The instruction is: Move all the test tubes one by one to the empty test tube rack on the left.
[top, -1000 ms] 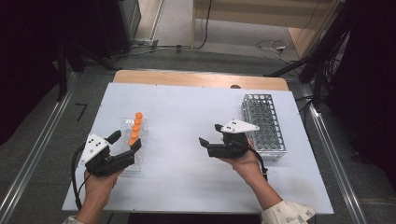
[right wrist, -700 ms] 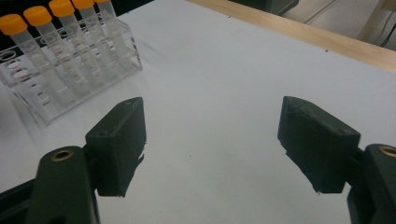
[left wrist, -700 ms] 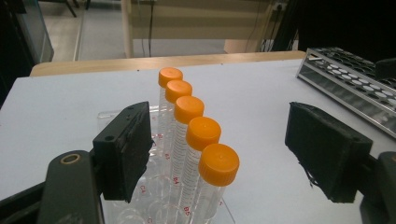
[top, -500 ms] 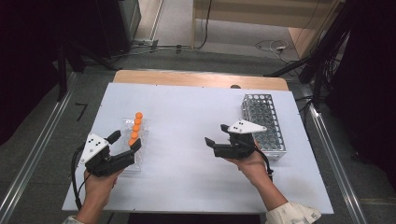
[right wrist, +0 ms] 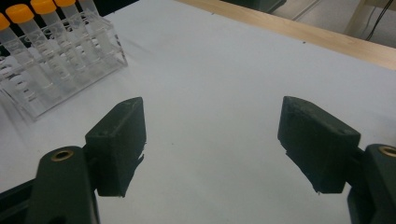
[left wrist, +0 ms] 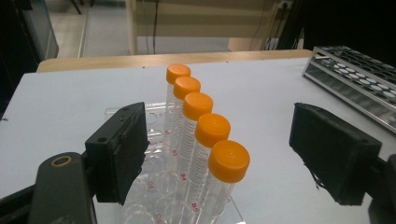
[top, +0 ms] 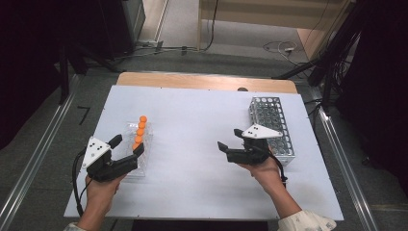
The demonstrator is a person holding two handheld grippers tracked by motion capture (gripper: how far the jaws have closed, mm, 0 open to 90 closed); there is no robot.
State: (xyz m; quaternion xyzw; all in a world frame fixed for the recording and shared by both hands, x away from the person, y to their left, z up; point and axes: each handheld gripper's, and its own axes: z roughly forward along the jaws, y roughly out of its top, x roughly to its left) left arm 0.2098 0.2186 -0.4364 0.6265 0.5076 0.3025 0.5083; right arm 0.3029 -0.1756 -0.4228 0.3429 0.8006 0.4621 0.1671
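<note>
Several clear tubes with orange caps [top: 140,132] stand in a row in a clear plastic rack [top: 136,162] at the table's left. My left gripper [top: 127,145] sits at the rack's near end. Its jaws have just been opening a little. The tubes [left wrist: 212,131] rise between them, and neither pad touches one. My right gripper [top: 229,138] hovers open over bare table just left of the metal wire rack [top: 272,126], nothing between its jaws [right wrist: 210,135]. From it the tubes [right wrist: 29,29] and clear rack [right wrist: 86,58] appear far off to the upper left.
The white tabletop [top: 192,120] spreads between the two racks. A wooden strip [top: 202,81] runs along its far edge. The metal rack [left wrist: 359,77] lies to the right, its cells holding nothing. Cables trail on the floor beyond the table.
My right gripper has shifted slightly to the right, closer to the metal rack. The left hand has stayed at the clear rack.
</note>
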